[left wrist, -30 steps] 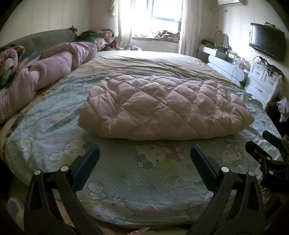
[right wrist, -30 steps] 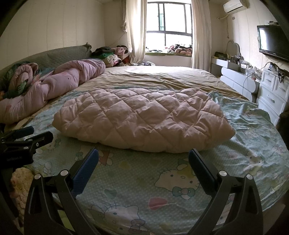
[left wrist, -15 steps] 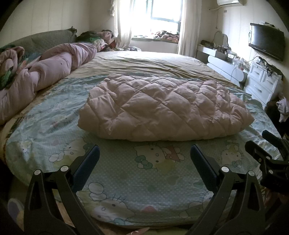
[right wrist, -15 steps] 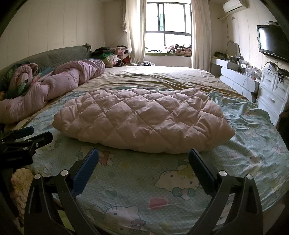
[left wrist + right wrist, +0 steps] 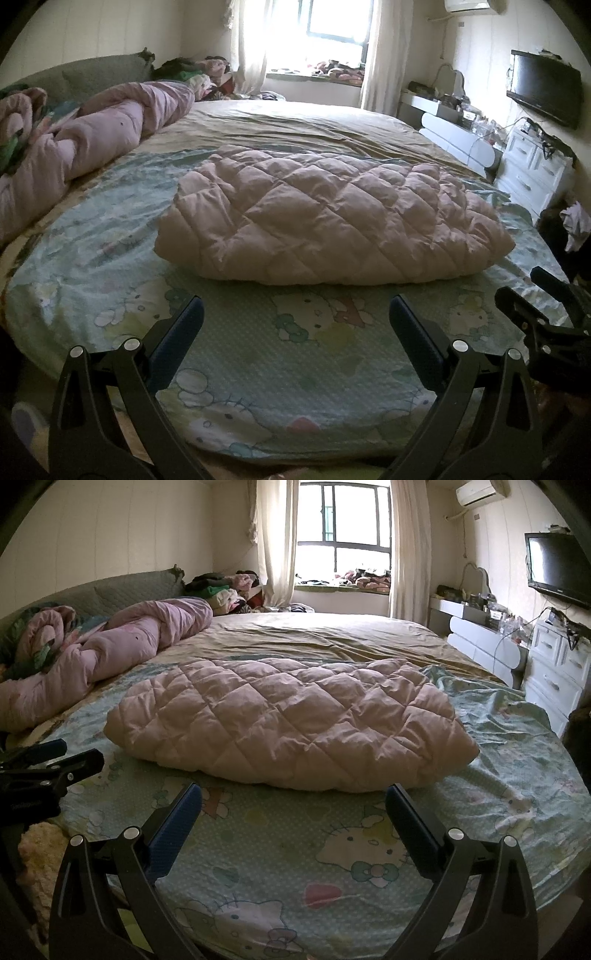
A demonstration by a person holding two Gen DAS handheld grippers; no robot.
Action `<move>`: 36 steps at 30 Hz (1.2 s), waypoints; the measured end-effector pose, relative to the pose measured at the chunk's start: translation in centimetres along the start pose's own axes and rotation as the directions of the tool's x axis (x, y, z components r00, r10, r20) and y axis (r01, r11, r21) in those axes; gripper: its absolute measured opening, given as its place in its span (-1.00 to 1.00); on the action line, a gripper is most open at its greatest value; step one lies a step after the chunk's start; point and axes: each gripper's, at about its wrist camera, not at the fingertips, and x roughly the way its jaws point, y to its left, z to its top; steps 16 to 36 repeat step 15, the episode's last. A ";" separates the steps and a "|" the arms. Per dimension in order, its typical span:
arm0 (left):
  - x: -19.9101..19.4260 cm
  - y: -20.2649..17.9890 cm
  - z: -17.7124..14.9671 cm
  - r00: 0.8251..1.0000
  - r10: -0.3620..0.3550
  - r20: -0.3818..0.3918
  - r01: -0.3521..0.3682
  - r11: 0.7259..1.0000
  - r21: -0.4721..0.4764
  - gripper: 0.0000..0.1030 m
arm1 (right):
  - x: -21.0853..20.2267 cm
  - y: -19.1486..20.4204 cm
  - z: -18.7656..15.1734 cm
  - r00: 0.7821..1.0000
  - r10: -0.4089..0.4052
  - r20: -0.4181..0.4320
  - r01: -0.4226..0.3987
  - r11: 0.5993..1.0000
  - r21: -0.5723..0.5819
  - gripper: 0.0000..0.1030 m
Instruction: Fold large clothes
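We have both tools spread wide with nothing between the fingers: left tool (image 5: 295, 325) and right tool (image 5: 293, 808) both hover over the near edge of the bed (image 5: 258, 369), short of the coat. The pink quilted coat (image 5: 332, 225) lies folded into a puffy bundle on the cartoon sheet (image 5: 258, 867), near the bed's front edge and about midway across it, touching neither tool. In the left view the right tool shows at the right border; in the right view the left tool (image 5: 48, 771) shows at the left border, beside the bed's left edge. A rolled pink duvet (image 5: 110, 653) lies along the left edge by the headboard. A tan sheet (image 5: 314, 635) covers the far half of the bed.
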 end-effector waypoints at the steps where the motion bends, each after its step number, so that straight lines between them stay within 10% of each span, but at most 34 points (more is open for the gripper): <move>1: 0.1 0.0 0.0 1.000 0.009 -0.003 -0.009 1.000 0.000 0.82 | 0.0 0.0 0.0 1.000 -0.006 -0.001 0.006 1.000 0.002 0.92; 11: 4.5 8.0 1.6 0.987 0.140 -0.074 -0.148 0.983 -0.106 0.82 | 0.9 -6.2 -1.7 0.986 -0.161 -0.045 0.166 0.979 0.120 0.92; 15: 8.7 18.5 3.9 0.936 0.327 -0.131 -0.347 0.920 -0.181 0.82 | 0.6 -17.4 -5.8 0.917 -0.356 -0.181 0.399 0.845 0.355 0.92; 36: 8.7 18.5 3.9 0.936 0.327 -0.131 -0.347 0.920 -0.181 0.82 | 0.6 -17.4 -5.8 0.917 -0.356 -0.181 0.399 0.845 0.355 0.92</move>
